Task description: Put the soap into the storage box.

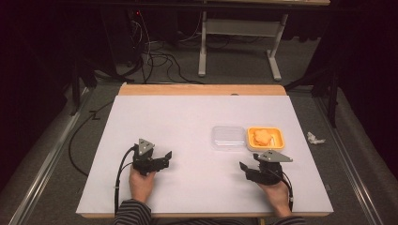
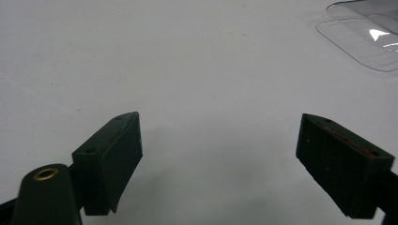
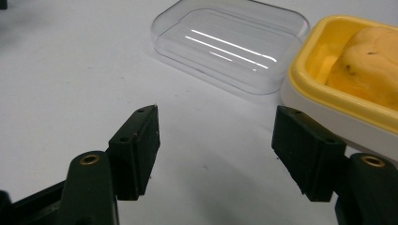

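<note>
Both grippers empty, container just ahead of the right one

The right gripper (image 3: 216, 154) has its jaws spread wide on nothing; just beyond sit the clear plastic lid (image 3: 230, 44) and, touching it, the yellow container (image 3: 300, 89) of orange food (image 3: 371, 61). The left gripper (image 2: 218, 164), likewise released, rests well apart on the white table (image 1: 187, 117). The right hand (image 1: 277, 194) is nearer.

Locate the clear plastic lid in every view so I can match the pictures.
High view: clear lid lies right of centre, just left of the yellow tray.
Left gripper view: its corner sits at the top right edge.
Right gripper view: top centre, beside the tray.
Shared landmark: the white tabletop.
</note>
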Tool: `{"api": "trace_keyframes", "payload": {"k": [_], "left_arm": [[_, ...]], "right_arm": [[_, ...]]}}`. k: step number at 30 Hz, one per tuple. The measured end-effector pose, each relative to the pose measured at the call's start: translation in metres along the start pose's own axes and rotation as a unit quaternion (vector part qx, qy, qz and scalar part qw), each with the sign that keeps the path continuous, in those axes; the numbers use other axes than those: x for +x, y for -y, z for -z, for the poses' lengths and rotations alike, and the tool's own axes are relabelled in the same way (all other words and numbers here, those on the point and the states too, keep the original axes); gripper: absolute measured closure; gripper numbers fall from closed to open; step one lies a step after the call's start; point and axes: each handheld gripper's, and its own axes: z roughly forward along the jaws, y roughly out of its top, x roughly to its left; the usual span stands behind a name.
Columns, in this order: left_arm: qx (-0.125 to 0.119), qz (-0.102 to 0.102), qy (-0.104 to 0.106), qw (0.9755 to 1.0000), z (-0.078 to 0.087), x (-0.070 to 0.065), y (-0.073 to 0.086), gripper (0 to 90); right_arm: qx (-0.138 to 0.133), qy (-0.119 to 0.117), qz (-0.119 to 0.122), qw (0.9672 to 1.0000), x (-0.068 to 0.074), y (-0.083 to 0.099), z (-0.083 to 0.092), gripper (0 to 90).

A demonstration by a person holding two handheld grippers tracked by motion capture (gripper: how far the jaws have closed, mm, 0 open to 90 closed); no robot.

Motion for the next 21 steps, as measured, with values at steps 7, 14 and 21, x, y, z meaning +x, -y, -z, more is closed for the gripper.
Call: {"api": "trace_keyframes", "payload": {"k": [7, 14, 21], "left_arm": [[0.0, 0.0, 0.001, 1.0, 0.0, 0.0, 0.0, 15.4], [0.002, -0.003, 0.001, 1.0, 0.0, 0.0, 0.0, 15.4], [0.001, -0.003, 0.002, 1.0, 0.001, 0.0, 0.0, 15.4]], "right_arm": [[0.008, -0.003, 0.01, 0.9999, 0.006, 0.001, -0.006, 33.8], [0.02, 0.005, 0.027, 0.9994, 0.011, 0.006, -0.014, 34.1], [0.014, 0.008, 0.032, 0.9994, 0.012, 0.007, -0.013, 33.9]]}}
